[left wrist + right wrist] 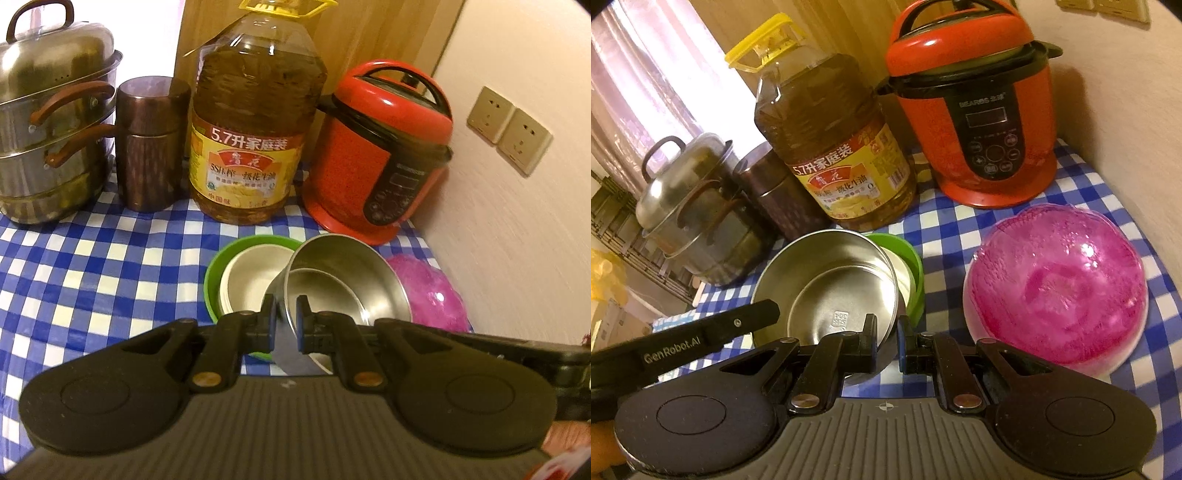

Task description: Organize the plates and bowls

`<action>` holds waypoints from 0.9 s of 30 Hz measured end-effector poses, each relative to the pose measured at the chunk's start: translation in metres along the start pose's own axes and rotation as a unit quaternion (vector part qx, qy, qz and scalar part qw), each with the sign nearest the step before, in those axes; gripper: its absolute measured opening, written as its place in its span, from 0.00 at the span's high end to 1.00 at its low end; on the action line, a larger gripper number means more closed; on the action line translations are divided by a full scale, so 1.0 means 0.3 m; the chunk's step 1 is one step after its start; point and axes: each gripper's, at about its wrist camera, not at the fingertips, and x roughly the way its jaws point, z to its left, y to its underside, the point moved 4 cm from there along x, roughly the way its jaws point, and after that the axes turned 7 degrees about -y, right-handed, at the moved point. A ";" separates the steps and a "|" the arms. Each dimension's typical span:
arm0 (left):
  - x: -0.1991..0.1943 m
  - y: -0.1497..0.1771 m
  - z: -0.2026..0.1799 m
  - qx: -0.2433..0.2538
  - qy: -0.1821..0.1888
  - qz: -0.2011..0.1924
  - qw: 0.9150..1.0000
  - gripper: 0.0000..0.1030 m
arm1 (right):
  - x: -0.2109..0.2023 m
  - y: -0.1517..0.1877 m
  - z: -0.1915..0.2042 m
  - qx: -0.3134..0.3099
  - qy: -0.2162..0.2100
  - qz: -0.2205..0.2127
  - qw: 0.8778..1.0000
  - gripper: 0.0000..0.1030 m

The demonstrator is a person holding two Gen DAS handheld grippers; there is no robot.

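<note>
A steel bowl (pixel 343 280) is held tilted above the checked table, with both grippers clamped on its rim. My left gripper (pixel 285 321) grips its near left wall; my right gripper (pixel 886 332) grips its right wall, with the steel bowl (pixel 834 288) to its left. Behind the steel bowl, a white bowl (pixel 251 280) sits nested inside a green bowl (pixel 214 273), which also shows in the right wrist view (pixel 912 266). A pink bowl (pixel 1056 284) lies upside down at the right, also seen in the left wrist view (pixel 432 291).
Along the back stand a steel steamer pot (pixel 48 129), a brown canister (pixel 151 144), a large oil bottle (pixel 255 122) and a red pressure cooker (pixel 380 155). A wall with sockets (pixel 509 129) bounds the right side. The blue checked tablecloth (pixel 92 266) covers the table.
</note>
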 end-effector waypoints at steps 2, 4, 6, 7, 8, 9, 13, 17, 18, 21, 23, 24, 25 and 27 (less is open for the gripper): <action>0.018 -0.015 0.008 -0.002 -0.001 -0.002 1.000 0.91 | 0.027 -0.014 -0.004 -0.003 0.001 0.001 1.000 0.90; 0.038 -0.028 0.014 -0.004 -0.002 -0.003 1.000 0.91 | 0.053 -0.026 -0.013 -0.003 0.000 0.003 1.000 0.90; 0.057 -0.037 0.023 -0.005 -0.004 -0.003 1.000 0.91 | 0.078 -0.038 -0.019 -0.004 0.000 0.005 1.000 0.90; 0.067 -0.041 0.027 -0.006 -0.005 -0.003 1.000 0.91 | 0.091 -0.043 -0.020 -0.006 0.001 0.006 1.000 0.90; 0.078 -0.045 0.031 -0.006 -0.007 -0.004 1.000 0.91 | 0.103 -0.047 -0.021 -0.007 0.001 0.006 1.000 0.90; 0.087 -0.047 0.035 -0.006 -0.008 -0.004 1.000 0.91 | 0.112 -0.049 -0.021 -0.010 0.001 0.007 1.000 0.90; 0.121 -0.048 0.047 -0.005 -0.012 -0.001 1.000 0.91 | 0.152 -0.055 -0.021 -0.021 0.007 0.012 1.000 0.90; 0.152 -0.041 0.056 -0.001 -0.015 0.004 1.000 0.91 | 0.189 -0.058 -0.030 -0.027 0.011 0.018 0.999 0.90; 0.158 -0.039 0.058 0.001 -0.017 0.004 1.000 0.91 | 0.194 -0.058 -0.031 -0.029 0.011 0.018 0.999 0.90; 0.175 -0.030 0.060 0.004 -0.019 0.007 1.000 0.91 | 0.214 -0.057 -0.037 -0.035 0.015 0.021 0.999 0.90; 0.188 -0.022 0.063 0.006 -0.019 0.011 1.000 0.91 | 0.225 -0.056 -0.040 -0.038 0.017 0.023 0.999 0.90; 0.192 -0.018 0.065 0.006 -0.019 0.012 1.000 0.91 | 0.230 -0.056 -0.040 -0.039 0.018 0.024 0.999 0.90; 0.196 -0.014 0.066 0.007 -0.020 0.013 1.000 0.91 | 0.235 -0.054 -0.042 -0.039 0.018 0.024 0.999 0.90; 0.200 -0.010 0.070 0.009 -0.023 0.012 1.000 0.91 | 0.239 -0.053 -0.040 -0.044 0.018 0.023 0.999 0.90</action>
